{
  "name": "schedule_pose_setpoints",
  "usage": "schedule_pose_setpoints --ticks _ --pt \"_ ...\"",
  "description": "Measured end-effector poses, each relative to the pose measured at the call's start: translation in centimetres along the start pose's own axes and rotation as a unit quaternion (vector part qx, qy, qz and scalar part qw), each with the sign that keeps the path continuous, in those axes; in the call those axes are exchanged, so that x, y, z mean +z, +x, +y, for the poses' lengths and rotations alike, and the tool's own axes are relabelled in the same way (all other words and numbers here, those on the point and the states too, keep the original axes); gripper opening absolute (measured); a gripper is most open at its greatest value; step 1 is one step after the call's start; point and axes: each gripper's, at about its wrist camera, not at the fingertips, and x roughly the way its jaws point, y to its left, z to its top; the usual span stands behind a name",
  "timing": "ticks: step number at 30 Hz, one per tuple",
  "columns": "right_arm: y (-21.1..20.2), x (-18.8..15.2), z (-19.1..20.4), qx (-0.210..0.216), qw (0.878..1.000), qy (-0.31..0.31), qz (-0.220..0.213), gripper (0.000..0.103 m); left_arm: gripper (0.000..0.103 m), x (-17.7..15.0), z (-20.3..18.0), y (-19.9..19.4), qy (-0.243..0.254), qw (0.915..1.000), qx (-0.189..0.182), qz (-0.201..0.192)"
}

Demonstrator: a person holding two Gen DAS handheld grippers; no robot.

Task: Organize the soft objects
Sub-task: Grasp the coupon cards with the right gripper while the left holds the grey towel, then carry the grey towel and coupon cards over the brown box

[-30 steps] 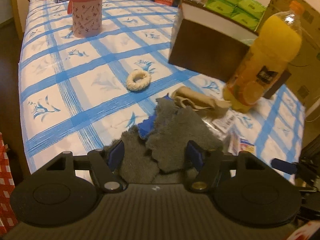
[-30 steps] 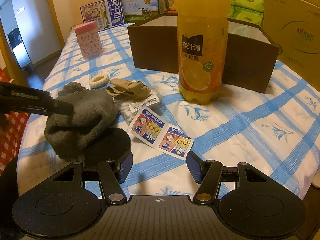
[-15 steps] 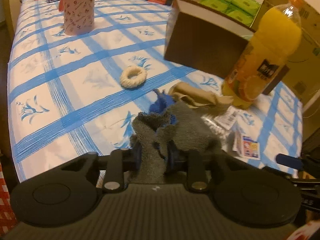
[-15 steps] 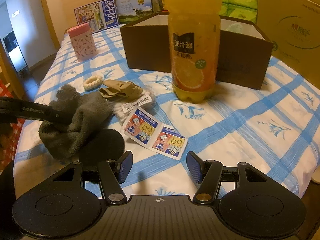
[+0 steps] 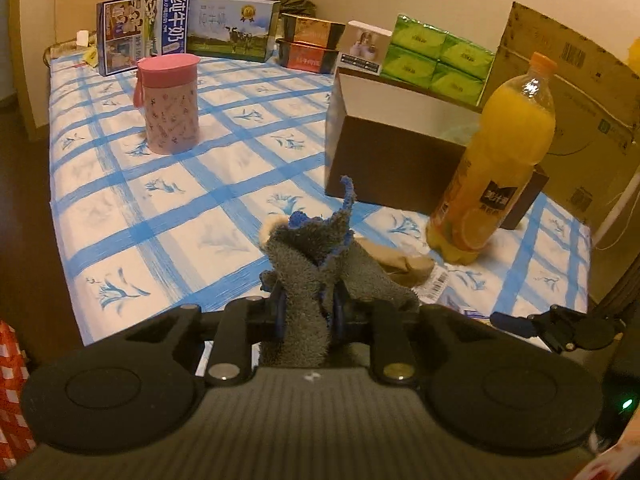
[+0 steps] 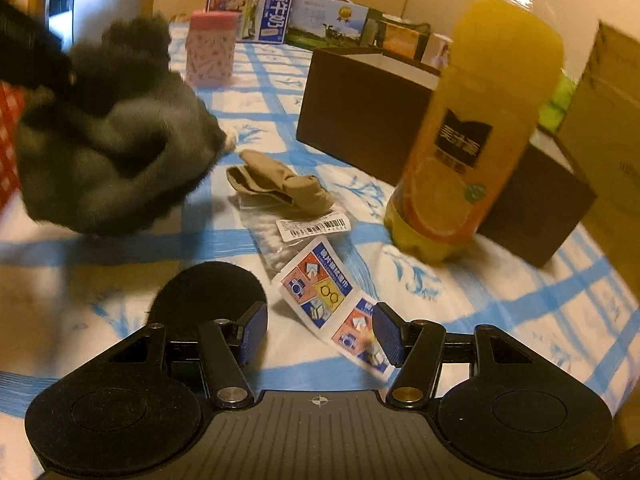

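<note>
Grey terry cloth with blue stitching, a fuzzy sock (image 5: 304, 280) by the look of it, is bunched between the blue pads of the left gripper (image 5: 308, 312), which is clamped tight on it; the loose end hangs clear of the checked tablecloth (image 5: 160, 184). In my judgement the step in hand is carrying it to the open brown box (image 5: 384, 160) at one o'clock from that gripper. To do it well, I would lift high enough for the dangling part to clear the box's near wall, and swing left of the orange juice bottle (image 5: 496, 168), which stands tall and close at two o'clock and could tip. Release only once the sock is over the opening.

Over on the other side, the right gripper (image 6: 320, 336) hovers with its jaws about half open and nothing between them, above printed packets (image 6: 320, 292); a beige sock (image 6: 280, 186) lies at twelve o'clock from it.

Motion smears the grey sock in the right view. Most of the box's inside is hidden, a black round thing (image 6: 208, 296) at ten o'clock of the right gripper I cannot identify, and the person's hands are out of sight
</note>
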Motion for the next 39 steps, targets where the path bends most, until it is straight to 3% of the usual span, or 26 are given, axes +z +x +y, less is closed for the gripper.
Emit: schedule_pose_setpoints --ticks 6,9,13,22,28,39 --pt "1.8 0.0 1.0 -0.018 0.999 -0.034 -0.011 0.041 0.019 -0.2 0.1 0.8 0.0 0.9999 0.006 0.012" --pt "2.2 0.0 1.1 -0.014 0.999 -0.038 -0.013 0.015 0.019 -0.2 0.1 1.1 0.003 0.9999 0.006 0.013" --pt "0.9 0.2 0.4 -0.019 0.999 -0.013 -0.024 0.001 0.019 0.3 0.1 0.8 0.011 0.9999 0.004 0.006" --pt "-5.7 4.4 -2.6 0.015 0.99 0.115 -0.075 0.0 0.019 2.4 -0.4 -1.1 0.041 0.9986 -0.009 -0.032" --pt "-7.6 9.5 -2.5 0.022 0.981 0.143 -0.128 0.0 0.02 5.2 -0.7 -1.4 0.06 0.9957 -0.033 -0.062" --pt "-3.4 18.6 -2.4 -0.06 0.967 0.182 -0.169 0.0 0.02 14.1 -0.5 2.7 0.094 0.9858 -0.08 -0.113"
